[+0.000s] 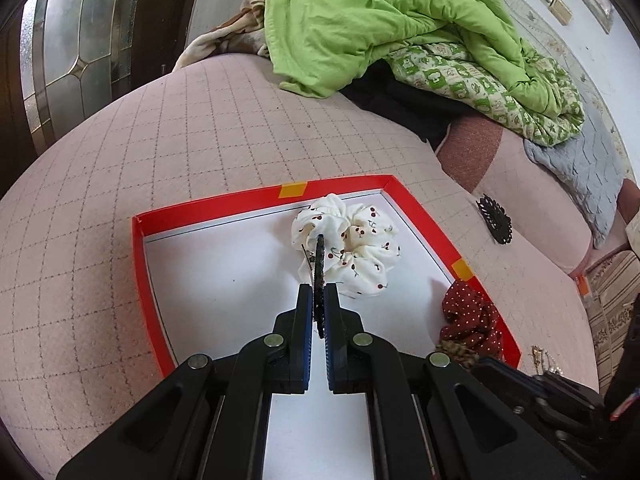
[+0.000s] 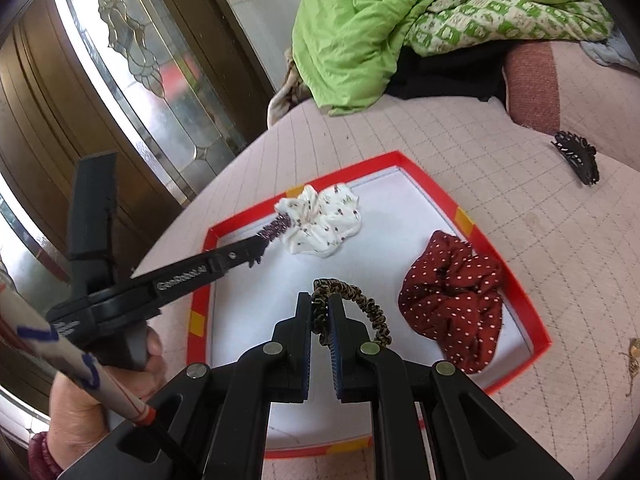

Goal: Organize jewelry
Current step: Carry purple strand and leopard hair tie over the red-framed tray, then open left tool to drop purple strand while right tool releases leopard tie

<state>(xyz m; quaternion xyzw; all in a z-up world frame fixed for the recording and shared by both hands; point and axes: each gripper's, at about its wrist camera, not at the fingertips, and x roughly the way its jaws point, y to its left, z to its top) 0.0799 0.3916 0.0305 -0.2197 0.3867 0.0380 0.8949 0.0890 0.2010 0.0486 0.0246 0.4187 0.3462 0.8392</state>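
Note:
A red-rimmed tray (image 1: 138, 264) with a white floor lies on the pink quilted bed; it also shows in the right wrist view (image 2: 540, 320). In it lie a white cherry-print scrunchie (image 1: 360, 248) (image 2: 324, 220) and a dark red dotted scrunchie (image 1: 472, 320) (image 2: 452, 300). My left gripper (image 1: 319, 292) (image 2: 266, 242) is shut on a dark beaded hair tie (image 1: 319, 264) (image 2: 274, 230), held beside the white scrunchie. My right gripper (image 2: 320, 304) is shut on a leopard-print coil hair tie (image 2: 360, 304) over the tray's near part; it also shows in the left wrist view (image 1: 456, 350).
A black claw clip (image 1: 496, 220) (image 2: 576, 156) lies on the bed right of the tray. A small gold piece (image 2: 634, 354) lies at the right edge. A green quilt (image 1: 380, 20) is heaped at the back. A glass-panelled door (image 2: 120, 80) stands to the left.

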